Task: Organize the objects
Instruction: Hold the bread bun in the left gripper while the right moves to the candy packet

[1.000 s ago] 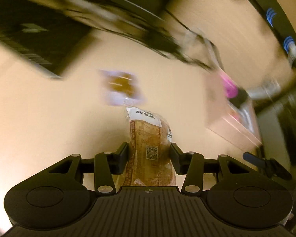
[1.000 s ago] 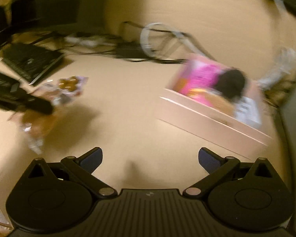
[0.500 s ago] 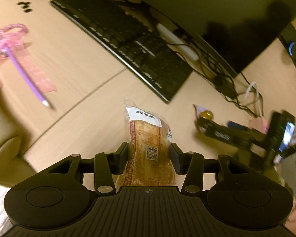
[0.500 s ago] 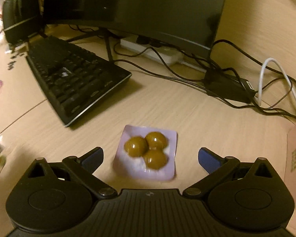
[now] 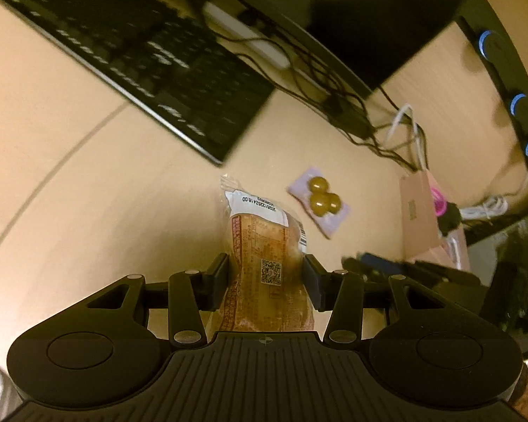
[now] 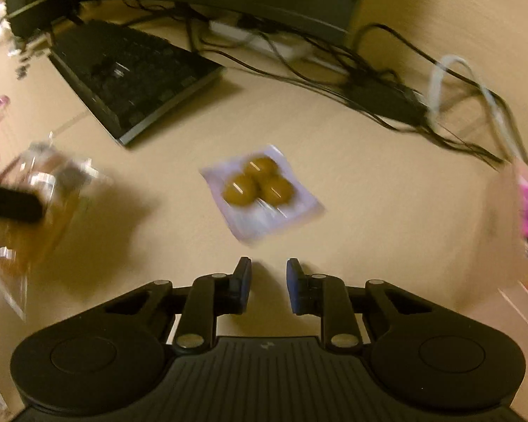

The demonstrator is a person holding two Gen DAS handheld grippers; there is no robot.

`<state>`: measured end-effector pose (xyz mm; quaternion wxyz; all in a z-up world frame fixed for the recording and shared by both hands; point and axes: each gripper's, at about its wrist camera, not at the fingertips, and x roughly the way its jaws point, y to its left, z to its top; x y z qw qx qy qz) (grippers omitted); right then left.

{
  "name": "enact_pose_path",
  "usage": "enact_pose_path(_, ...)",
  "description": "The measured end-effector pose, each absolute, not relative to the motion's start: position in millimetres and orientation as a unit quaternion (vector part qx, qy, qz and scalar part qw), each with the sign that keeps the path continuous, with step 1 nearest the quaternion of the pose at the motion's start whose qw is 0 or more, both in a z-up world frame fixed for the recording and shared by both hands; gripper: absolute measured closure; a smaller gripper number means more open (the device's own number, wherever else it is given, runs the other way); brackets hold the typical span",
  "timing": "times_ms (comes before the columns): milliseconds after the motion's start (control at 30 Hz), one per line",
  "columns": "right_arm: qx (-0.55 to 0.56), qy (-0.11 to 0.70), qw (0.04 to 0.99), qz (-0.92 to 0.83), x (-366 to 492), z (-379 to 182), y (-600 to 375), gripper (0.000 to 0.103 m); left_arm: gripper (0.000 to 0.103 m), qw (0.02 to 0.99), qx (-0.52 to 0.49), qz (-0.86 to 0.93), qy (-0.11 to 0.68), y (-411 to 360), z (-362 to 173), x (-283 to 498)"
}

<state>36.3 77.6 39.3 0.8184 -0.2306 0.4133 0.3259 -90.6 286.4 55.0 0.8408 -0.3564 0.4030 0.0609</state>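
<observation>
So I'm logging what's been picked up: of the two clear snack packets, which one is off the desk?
The clear bread packet with the white date label, clamped in the left gripper. The pale packet of three brown balls lies flat on the desk.

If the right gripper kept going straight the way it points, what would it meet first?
Probably the packet of three brown balls lying on the desk just ahead of the right gripper; depth is unclear.

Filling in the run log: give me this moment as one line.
left gripper: jaws shut on bread packet | right gripper: jaws just closing, nothing between | sweets pack: on desk, ungrasped
</observation>
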Motion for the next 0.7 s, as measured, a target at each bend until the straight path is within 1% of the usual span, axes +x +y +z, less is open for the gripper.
enact_pose_path(33,-0.224,0.413,0.823,0.32,34.7,42.4,70.8,0.08,0.053,0.842,-0.354,0.056,0.404,284.0,55.0,-88.0)
enact_pose_path(100,-0.204,0.414,0.832,0.309,35.1,47.5,63.4,0.063,0.053,0.847,-0.345,0.049,0.401,280.9,55.7,-83.8)
enact_pose_path(133,-0.193,0.41,0.838,0.305,35.7,49.4,62.9,0.046,0.053,0.852,-0.338,0.05,0.397,279.6,56.1,-83.3)
enact_pose_path(167,-0.18,0.403,0.845,0.301,35.9,51.1,64.7,0.03,0.053,0.857,-0.33,0.054,0.393,279.9,56.6,-83.7)
enact_pose_path(200,-0.167,0.397,0.852,0.297,36.3,51.6,68.2,0.026,0.053,0.862,-0.321,0.06,0.388,281.0,56.8,-85.3)
enact_pose_path(233,-0.156,0.395,0.856,0.294,37.7,50.8,73.4,0.023,0.053,0.865,-0.315,0.067,0.384,283.6,56.5,-88.1)
enact_pose_path(267,-0.145,0.399,0.858,0.291,40.1,48.3,80.5,0.023,0.053,0.865,-0.316,0.075,0.383,287.6,55.6,-91.5)
enact_pose_path(400,-0.103,0.432,0.854,0.272,53.3,36.9,111.4,0.022,0.053,0.853,-0.343,0.097,0.382,307.3,53.4,-106.1)
enact_pose_path(433,-0.099,0.437,0.853,0.267,56.0,35.1,118.6,0.021,0.053,0.854,-0.343,0.099,0.379,311.0,54.6,-108.8)
enact_pose_path(500,-0.101,0.441,0.855,0.252,62.7,32.1,132.7,0.013,0.053,0.856,-0.347,0.105,0.369,318.1,57.1,-114.4)
enact_pose_path(533,-0.109,0.443,0.856,0.241,66.4,29.3,139.3,0.007,0.053,0.854,-0.355,0.107,0.364,322.3,57.0,-117.1)
enact_pose_path(567,-0.116,0.446,0.857,0.23,69.7,27.7,145.2,0.004,0.053,0.853,-0.361,0.107,0.362,324.8,57.2,-118.5)
enact_pose_path(633,-0.114,0.464,0.851,0.218,78.7,23.0,153.8,0.004,0.053,0.857,-0.359,0.098,0.356,327.1,56.9,-119.1)
enact_pose_path(667,-0.104,0.479,0.844,0.218,83.6,20.2,158.0,0.001,0.053,0.862,-0.349,0.096,0.355,326.2,57.4,-118.1)
enact_pose_path(700,-0.101,0.48,0.844,0.215,85.2,19.9,160.8,0.0,0.053,0.866,-0.34,0.097,0.355,325.1,57.6,-116.9)
